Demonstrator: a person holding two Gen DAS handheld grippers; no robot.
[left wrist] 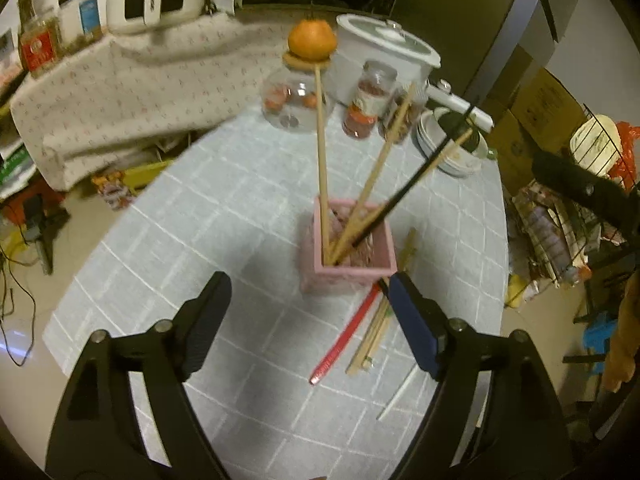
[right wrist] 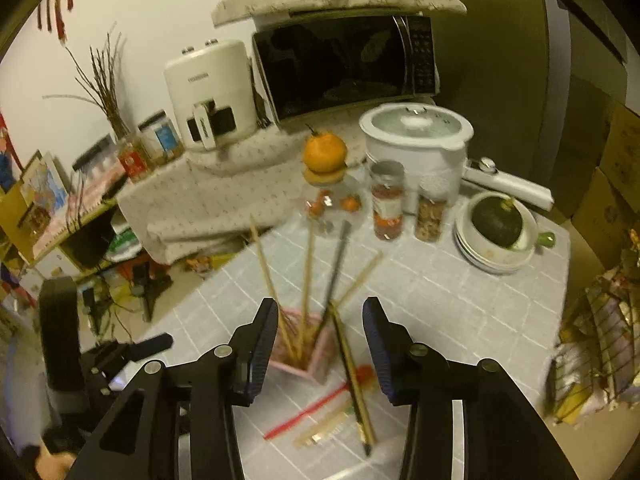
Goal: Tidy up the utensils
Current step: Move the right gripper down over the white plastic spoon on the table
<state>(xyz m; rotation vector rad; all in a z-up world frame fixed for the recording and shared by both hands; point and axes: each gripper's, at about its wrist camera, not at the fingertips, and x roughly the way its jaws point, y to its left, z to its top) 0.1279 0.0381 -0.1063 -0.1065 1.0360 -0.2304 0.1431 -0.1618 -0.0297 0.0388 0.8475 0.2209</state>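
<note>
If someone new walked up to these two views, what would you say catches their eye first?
Probably the pink holder at the table's middle, with wooden and dark chopsticks fanning out of it, and the red chopstick lying loose on the cloth beside it. Behind, an orange perches on a glass jar's lid. The left gripper and right gripper both hover open near the holder.

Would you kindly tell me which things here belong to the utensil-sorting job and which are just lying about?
Job: pink holder, chopsticks in it, loose chopsticks, red stick, left tongs, right tongs.

Lying about: orange, jars, white pot, bowls, microwave.
</note>
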